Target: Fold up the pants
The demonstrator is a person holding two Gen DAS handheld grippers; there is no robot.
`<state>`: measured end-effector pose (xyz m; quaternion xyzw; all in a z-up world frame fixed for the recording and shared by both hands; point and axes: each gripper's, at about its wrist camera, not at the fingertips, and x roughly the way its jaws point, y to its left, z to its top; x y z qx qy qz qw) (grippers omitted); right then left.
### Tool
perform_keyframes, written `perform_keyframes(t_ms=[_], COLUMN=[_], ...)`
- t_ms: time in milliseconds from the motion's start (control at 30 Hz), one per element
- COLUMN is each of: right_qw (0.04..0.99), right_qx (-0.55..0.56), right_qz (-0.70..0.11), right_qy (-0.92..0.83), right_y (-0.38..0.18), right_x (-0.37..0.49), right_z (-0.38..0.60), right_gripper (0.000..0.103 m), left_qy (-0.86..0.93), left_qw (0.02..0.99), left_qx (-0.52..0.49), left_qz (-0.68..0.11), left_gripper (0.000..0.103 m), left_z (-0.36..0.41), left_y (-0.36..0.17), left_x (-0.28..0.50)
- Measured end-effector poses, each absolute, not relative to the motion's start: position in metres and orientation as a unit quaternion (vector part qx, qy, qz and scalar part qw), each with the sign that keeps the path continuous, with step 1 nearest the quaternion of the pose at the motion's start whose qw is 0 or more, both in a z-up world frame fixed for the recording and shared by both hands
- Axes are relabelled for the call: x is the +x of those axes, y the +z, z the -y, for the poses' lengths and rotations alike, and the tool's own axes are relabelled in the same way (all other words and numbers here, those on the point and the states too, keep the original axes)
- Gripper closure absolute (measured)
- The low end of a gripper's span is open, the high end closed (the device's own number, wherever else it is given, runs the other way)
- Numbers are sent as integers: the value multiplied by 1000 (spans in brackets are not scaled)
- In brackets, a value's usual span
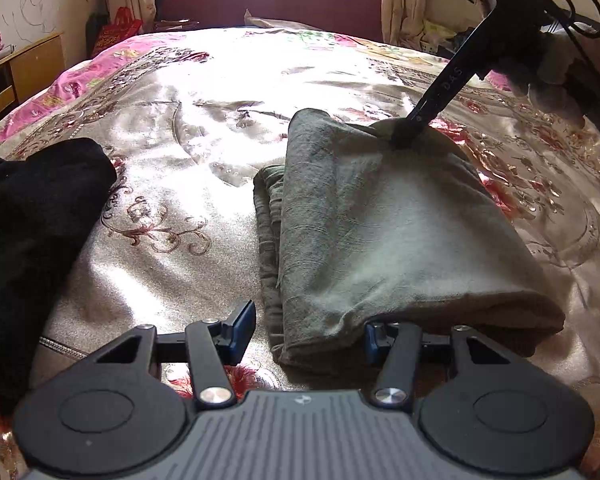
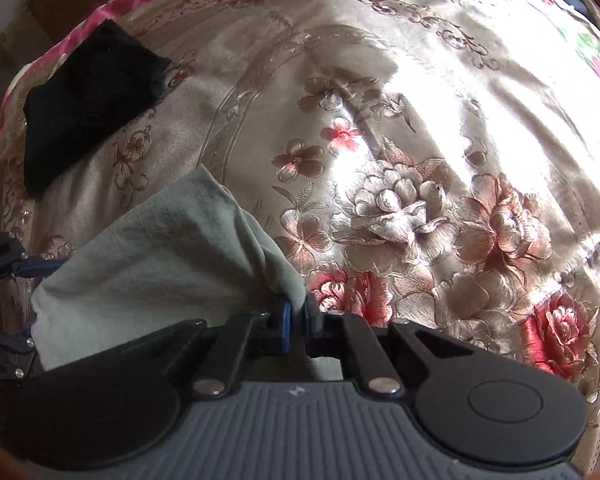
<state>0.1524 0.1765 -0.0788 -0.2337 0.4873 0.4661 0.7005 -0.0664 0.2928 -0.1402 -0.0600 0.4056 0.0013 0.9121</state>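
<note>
The grey-green pants [image 1: 380, 224] lie folded in a thick stack on the floral bedspread [image 1: 172, 128]. My left gripper [image 1: 308, 332] is open at the stack's near edge; its left finger [image 1: 242, 330] is bare and the right one is under the cloth's hem. My right gripper [image 2: 296, 316] is shut on a far corner of the pants [image 2: 160, 256] and lifts it; it shows in the left wrist view [image 1: 404, 136] pinching the cloth's far top.
A black garment [image 1: 32, 232] lies folded at the left of the bed, also in the right wrist view [image 2: 88, 100]. A wooden cabinet [image 1: 16, 68] stands at far left. A maroon headboard [image 1: 268, 4] and curtains are behind.
</note>
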Motion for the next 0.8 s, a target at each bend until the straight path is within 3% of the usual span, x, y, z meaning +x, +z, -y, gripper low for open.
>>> perform_keyframes(t_ms=[133,333,467,667,800], right_qw=[713,776,802,787,774], right_qx=[-276,-194,-134,-71,-95], right_qz=[-471,-414,-391,-441,-455], right_qy=[441,435,431,426,430], right_y=[-104,-61,-37,-77,-110], right_x=[142,122,107,90,76], right_z=[-189,-157,-127,-120,-124], right_gripper=[81,80,79,79,79], left_qy=[2,18,37,27,34], left_qw=[907,898,912,939,925], left_qx=[-51,3,-13,-10,8], left_qz=[-418,-441,-409,-343,-377], left_gripper=[37,37,37,37,36], left_z=[-289,-296,-305,-283,-283], left_y=[-139,-109,-79,-71,-76], left_x=[-71,-93,-86,-39,-51])
